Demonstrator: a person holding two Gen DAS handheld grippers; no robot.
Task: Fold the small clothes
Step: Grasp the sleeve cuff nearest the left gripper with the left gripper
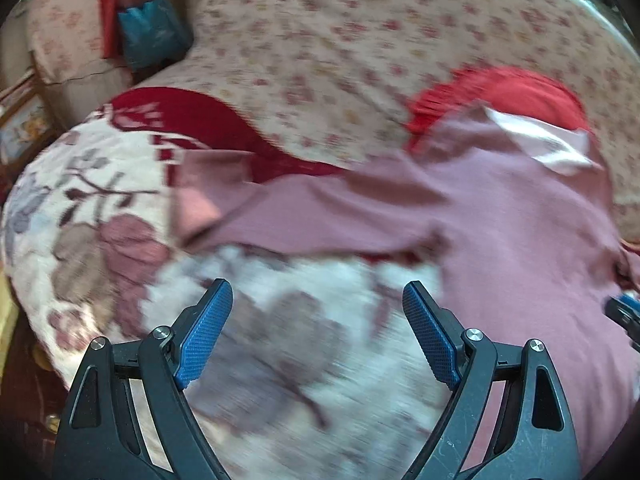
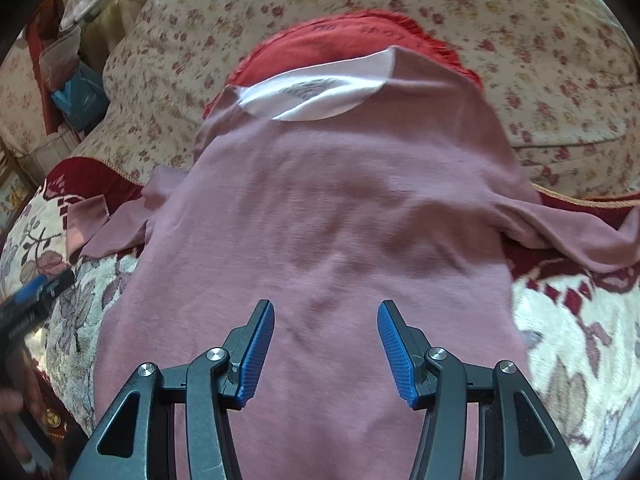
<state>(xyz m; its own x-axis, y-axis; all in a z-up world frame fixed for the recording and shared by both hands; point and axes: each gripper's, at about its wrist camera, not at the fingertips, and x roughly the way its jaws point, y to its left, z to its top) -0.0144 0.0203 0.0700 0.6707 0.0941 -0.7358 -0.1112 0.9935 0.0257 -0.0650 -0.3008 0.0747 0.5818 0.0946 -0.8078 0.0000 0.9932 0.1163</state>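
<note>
A mauve long-sleeved shirt (image 2: 340,216) lies spread flat on a floral blanket, neck end far from me, with a white inner neck panel (image 2: 316,92) showing. Its left sleeve (image 2: 108,224) and right sleeve (image 2: 580,240) stick out sideways. The shirt also shows in the left wrist view (image 1: 500,232), its sleeve (image 1: 248,204) stretching left. My right gripper (image 2: 326,312) is open and empty above the shirt's lower body. My left gripper (image 1: 318,292) is open and empty over the blanket beside the shirt's left edge; that view is motion-blurred.
A red garment (image 2: 344,44) lies under the shirt's neck end. The white and maroon floral blanket (image 2: 576,340) covers the seat. Flowered cushions (image 2: 540,60) stand behind. A blue bag (image 1: 152,32) sits at the far left.
</note>
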